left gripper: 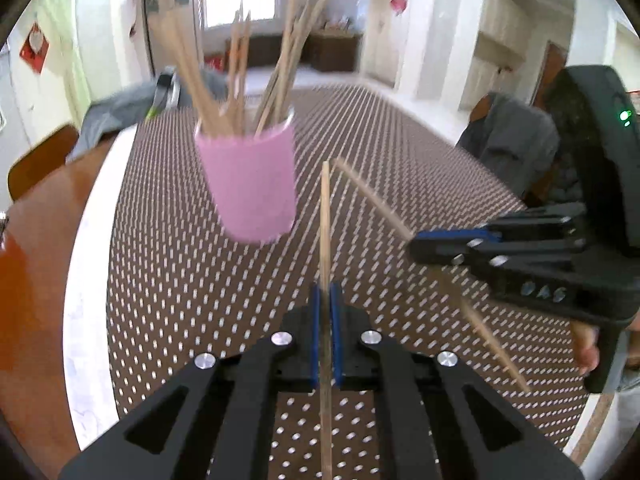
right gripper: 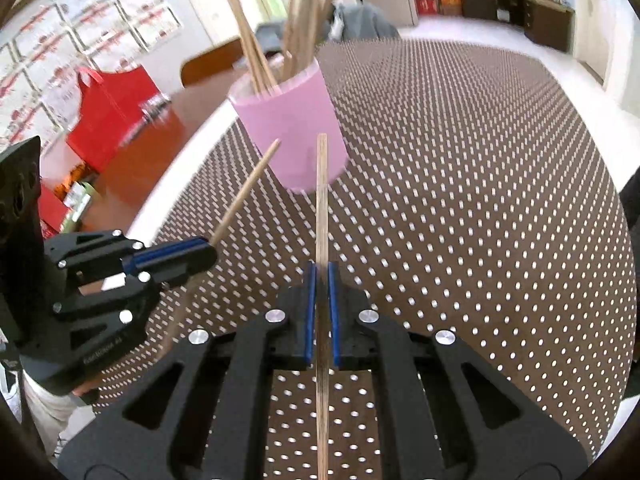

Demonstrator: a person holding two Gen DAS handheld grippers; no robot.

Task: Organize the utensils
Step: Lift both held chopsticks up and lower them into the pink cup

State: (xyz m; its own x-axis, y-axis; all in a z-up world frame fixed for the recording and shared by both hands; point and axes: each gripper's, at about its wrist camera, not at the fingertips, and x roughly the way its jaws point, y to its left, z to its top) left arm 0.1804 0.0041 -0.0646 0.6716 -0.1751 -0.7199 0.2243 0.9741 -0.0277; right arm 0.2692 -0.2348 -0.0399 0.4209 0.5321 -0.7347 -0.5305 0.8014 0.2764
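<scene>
A pink cup [left gripper: 250, 184] [right gripper: 290, 128] stands on the brown dotted mat [left gripper: 400, 152] [right gripper: 480, 200], with several wooden chopsticks [left gripper: 236, 72] [right gripper: 280, 20] leaning out of it. My left gripper [left gripper: 326, 300] is shut on one chopstick [left gripper: 325, 216] that points up toward the cup. My right gripper [right gripper: 320, 280] is shut on another chopstick [right gripper: 321, 192], its tip in front of the cup. Each wrist view also catches the other gripper [left gripper: 424, 246] [right gripper: 200, 254] with its chopstick [left gripper: 372, 196] [right gripper: 248, 188] lifted above the mat.
The mat covers a white-rimmed table [left gripper: 86, 264] [right gripper: 180, 184]. A red bag [right gripper: 108, 116] sits on the wooden surface to the left. A chair draped with grey cloth [left gripper: 516, 148] stands at the table's right. A wooden chair back [left gripper: 38, 160] is on the left.
</scene>
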